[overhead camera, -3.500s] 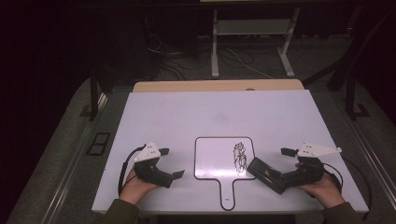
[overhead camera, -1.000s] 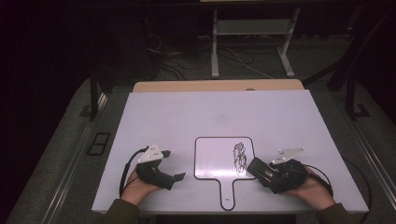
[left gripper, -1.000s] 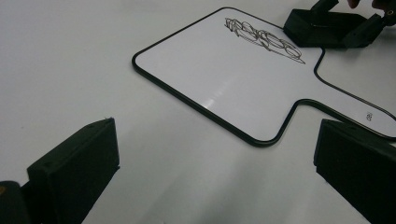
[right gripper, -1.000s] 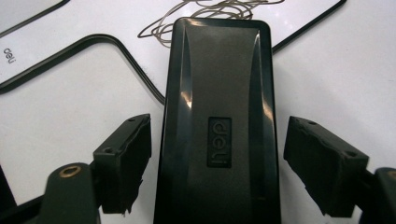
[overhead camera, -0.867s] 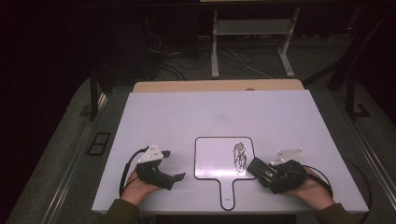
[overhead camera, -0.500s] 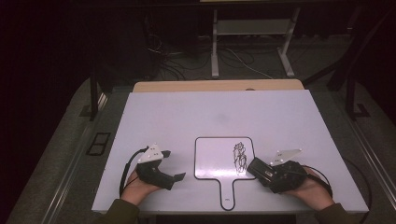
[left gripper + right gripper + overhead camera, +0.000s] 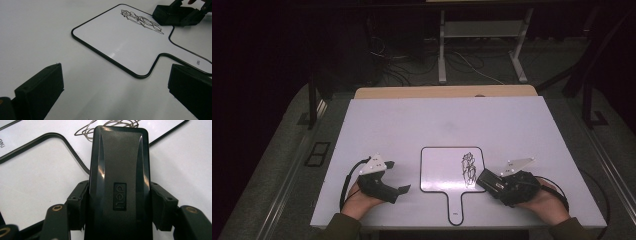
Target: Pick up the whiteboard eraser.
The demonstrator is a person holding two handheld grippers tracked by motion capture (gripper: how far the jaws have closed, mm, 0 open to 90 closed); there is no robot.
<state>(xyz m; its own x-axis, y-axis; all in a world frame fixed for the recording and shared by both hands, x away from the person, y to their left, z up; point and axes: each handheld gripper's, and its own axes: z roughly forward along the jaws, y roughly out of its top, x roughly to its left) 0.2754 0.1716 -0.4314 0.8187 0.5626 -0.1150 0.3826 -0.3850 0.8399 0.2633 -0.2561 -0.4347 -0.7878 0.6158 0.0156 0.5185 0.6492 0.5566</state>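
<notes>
Between the pads of the right gripper [image 7: 117, 220] sits a black eraser [image 7: 119, 182], clamped on both long sides; the jaws have just been closing onto it. Ahead of its tip lies the scribble [image 7: 469, 167] on the paddle-shaped whiteboard [image 7: 442, 170], so wiping looks ready to begin. Off to the side, the left gripper [image 7: 399, 190] rests with jaws apart, empty.

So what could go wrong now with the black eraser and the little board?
1. Nothing holds the board down: the left tool sits open beside it, so wiping might push the board across the table.
2. The right tool grips the eraser only at its back end, so it might twist or slip under pressure.
3. The eraser is at the scribble's edge; a short wipe could leave marks.
</notes>
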